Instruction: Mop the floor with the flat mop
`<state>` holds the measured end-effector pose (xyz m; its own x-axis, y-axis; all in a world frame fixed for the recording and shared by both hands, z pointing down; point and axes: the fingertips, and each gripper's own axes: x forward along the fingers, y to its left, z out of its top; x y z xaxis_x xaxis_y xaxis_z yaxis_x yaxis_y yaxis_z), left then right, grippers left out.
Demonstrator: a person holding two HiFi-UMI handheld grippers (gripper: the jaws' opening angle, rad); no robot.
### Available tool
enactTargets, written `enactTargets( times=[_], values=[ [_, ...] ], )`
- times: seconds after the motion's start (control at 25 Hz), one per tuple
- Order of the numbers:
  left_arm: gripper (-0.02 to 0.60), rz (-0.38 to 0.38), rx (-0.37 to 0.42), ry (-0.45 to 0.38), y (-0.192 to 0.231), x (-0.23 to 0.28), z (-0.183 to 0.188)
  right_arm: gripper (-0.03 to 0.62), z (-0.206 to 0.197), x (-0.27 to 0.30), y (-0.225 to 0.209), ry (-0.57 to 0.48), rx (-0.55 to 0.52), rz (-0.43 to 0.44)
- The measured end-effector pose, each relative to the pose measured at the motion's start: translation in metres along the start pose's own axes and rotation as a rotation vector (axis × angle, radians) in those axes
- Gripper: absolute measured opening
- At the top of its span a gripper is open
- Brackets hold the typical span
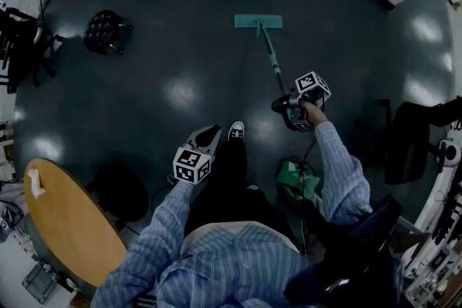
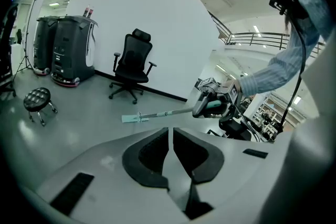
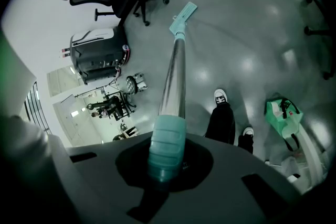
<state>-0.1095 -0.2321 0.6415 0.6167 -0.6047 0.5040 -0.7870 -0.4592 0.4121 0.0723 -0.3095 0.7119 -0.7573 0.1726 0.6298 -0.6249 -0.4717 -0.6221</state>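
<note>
The flat mop's teal head (image 1: 258, 22) lies flat on the dark grey floor ahead of me, and its metal handle (image 1: 273, 61) slants back toward my right side. My right gripper (image 1: 294, 110) is shut on the mop handle's teal grip (image 3: 167, 145). In the right gripper view the handle runs up to the mop head (image 3: 182, 14). My left gripper (image 1: 204, 142) hangs over my left leg, away from the mop, shut with nothing in it. Its pads (image 2: 153, 153) nearly touch, and beyond them lie the mop head (image 2: 134, 118) and the right gripper (image 2: 212, 103).
A black stool (image 1: 105, 31) stands far left on the floor. A round wooden table (image 1: 68, 227) is at my near left and a green bag (image 1: 299, 182) sits by my right foot. A black office chair (image 2: 131, 64) and a dark machine (image 2: 71, 50) stand by the white wall.
</note>
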Motion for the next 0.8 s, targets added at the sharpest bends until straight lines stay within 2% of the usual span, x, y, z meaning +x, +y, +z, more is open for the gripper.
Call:
enactTargets(
  times=[0.4,0.56,0.8],
  values=[
    [0.025,-0.040,0.066,-0.062,-0.085,-0.039,-0.041,0.008,-0.153,0.006,-0.091,0.014,0.031,0.046],
    [0.026,-0.021,0.053,-0.108,-0.120,-0.071,-0.063,0.008,-0.219,0.004,-0.129,0.028,0.017,0.025],
    [0.026,0.007,0.028,-0.145,-0.173,-0.121,-0.111,0.009,-0.317,0.013,-0.200,0.041,0.012,0.041]
  ],
)
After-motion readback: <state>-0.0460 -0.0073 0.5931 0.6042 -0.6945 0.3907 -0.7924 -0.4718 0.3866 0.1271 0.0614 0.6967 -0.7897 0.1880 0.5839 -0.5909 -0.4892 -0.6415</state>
